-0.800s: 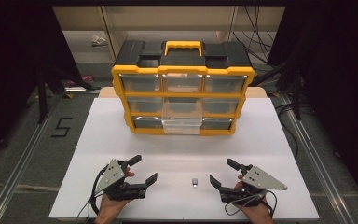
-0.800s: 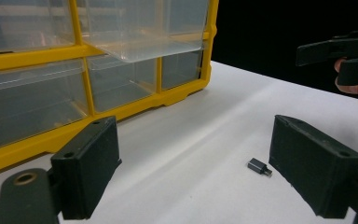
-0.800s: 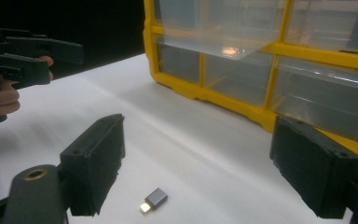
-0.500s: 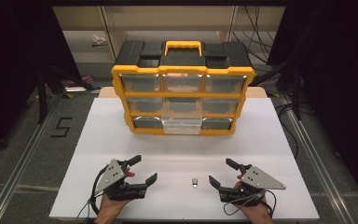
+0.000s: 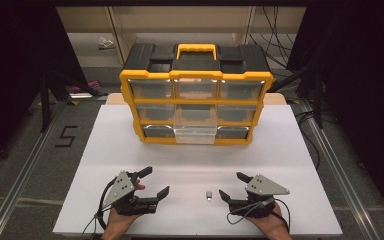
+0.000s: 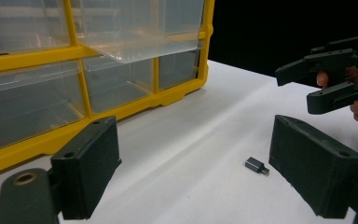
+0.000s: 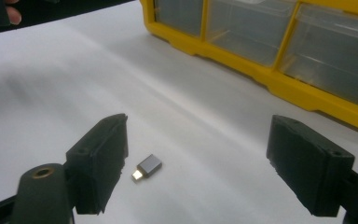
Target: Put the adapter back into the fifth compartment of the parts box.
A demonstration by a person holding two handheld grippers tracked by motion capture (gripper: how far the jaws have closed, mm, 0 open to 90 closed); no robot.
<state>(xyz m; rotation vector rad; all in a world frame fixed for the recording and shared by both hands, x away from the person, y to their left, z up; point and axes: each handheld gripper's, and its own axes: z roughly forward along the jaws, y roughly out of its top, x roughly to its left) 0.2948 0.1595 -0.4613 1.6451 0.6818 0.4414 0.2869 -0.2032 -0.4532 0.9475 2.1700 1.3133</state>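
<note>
From the high view, your left gripper [image 5: 157, 182] sits near the front edge of the white desk [image 5: 130, 145] with its fingers spread wide and nothing between them, and your right gripper [image 5: 231, 186] mirrors it on the other side, fingers equally wide and empty. The small grey adapter [image 5: 208, 194] lies flat on the desk between the two grippers, closer to your right one, just off its nearer fingertip and not touching it. Well beyond, the yellow organizer [image 5: 196, 107] stands upright, with one clear drawer [image 5: 195, 131] in its lower middle pulled out. Over to the left gripper view: your fingers [image 6: 86, 172] stand far apart, and the adapter [image 6: 257, 165] rests on the desk just inside the right-hand finger, close to it but apart; the other gripper shows open at the far right, and the organizer [image 6: 121, 105] fills the upper left. Now the right gripper view: fingers [image 7: 100, 161] wide open again, and the adapter [image 7: 147, 166] lies tilted on the desk just beside the left-hand finger, its metal plug end pointing down toward you, well apart from the opposite finger.
</note>
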